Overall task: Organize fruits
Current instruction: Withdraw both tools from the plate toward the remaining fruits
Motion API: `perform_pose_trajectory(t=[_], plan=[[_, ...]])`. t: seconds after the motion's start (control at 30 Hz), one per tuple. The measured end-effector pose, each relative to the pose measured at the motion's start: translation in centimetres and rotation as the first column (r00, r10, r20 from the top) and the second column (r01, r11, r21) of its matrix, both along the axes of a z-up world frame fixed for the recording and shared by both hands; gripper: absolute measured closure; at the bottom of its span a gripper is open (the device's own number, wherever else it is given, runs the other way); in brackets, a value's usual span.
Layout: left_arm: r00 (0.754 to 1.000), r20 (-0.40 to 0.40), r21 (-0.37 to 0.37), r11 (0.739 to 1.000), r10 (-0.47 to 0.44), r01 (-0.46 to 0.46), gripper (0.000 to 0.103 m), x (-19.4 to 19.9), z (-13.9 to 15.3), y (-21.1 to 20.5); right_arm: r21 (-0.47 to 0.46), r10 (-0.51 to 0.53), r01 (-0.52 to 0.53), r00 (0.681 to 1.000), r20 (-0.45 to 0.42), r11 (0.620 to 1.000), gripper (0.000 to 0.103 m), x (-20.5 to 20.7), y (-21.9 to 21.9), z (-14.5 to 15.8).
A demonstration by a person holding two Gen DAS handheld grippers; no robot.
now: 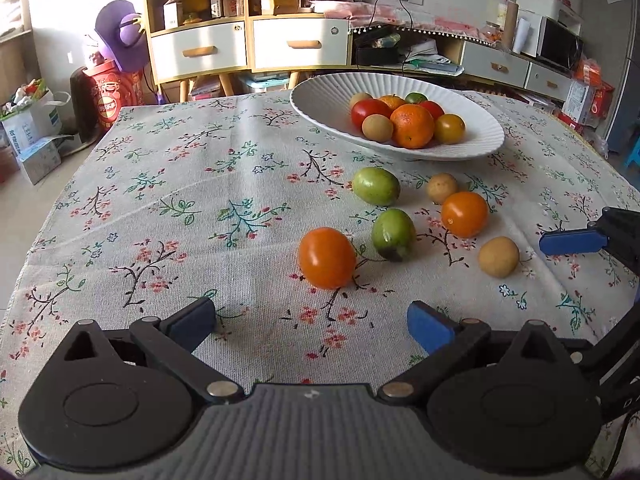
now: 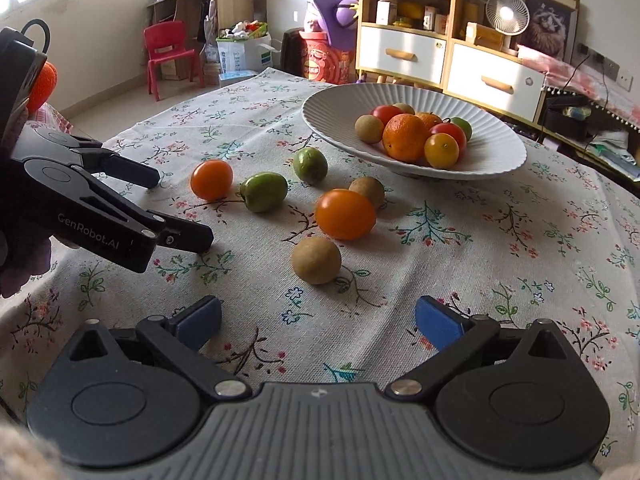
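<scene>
The left wrist view is showing the left gripper hanging low over the floral tablecloth with its blue pads spread wide and nothing between them; the nearest orange tomato is sitting just ahead of the gap. At that view's right edge, only one blue finger of the right gripper is poking in. The right wrist view is giving what the other cannot: the right gripper is also gaping wide and holding nothing, with a tan round fruit lying just ahead of it, and the left gripper is appearing whole from the side, jaws parted. Six loose fruits are lying on the cloth, among them two green ones and a second orange tomato. Beyond them, the ribbed white bowl is already holding an orange and several smaller fruits. A shelf unit is standing behind the table.
</scene>
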State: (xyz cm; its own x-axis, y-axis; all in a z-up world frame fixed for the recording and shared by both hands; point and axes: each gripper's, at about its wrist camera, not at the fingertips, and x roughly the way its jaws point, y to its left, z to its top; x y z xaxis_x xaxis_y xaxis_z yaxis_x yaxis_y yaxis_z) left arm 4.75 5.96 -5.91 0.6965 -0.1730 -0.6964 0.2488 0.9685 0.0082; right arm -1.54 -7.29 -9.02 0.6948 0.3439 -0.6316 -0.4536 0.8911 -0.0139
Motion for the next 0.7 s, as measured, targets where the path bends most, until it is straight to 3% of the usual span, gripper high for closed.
perform_pose_trajectory(t=[0.23,0.5,0.6,0.7], plan=[[0.998,0.057,-0.015,0.999,0.036,-0.035,0.009,-0.02,-0.3,-0.32,0.008,-0.002,0.002,1.0,0.013,1.0,0.0,-0.22,-0.1,-0.06],[0.997,0.077,-0.025,1.0,0.002,-0.001,0.009,0.56,-0.27,-0.3,0.007,-0.005,0.005,1.0,0.016,1.0,0.0,-0.16,0.04,0.1],[0.997,0.08,-0.029,1.0,-0.004,0.006,0.011,0.6,-0.2,-0.36,0.009,0.0,0.0,1.0,0.025,1.0,0.006,-0.25,0.17,0.29],[0.996,0.09,-0.033,0.999,-0.012,0.015,0.02,0.63,-0.07,-0.4,0.011,-0.005,0.004,0.999,0.031,1.0,0.014,-0.22,0.18,0.46]])
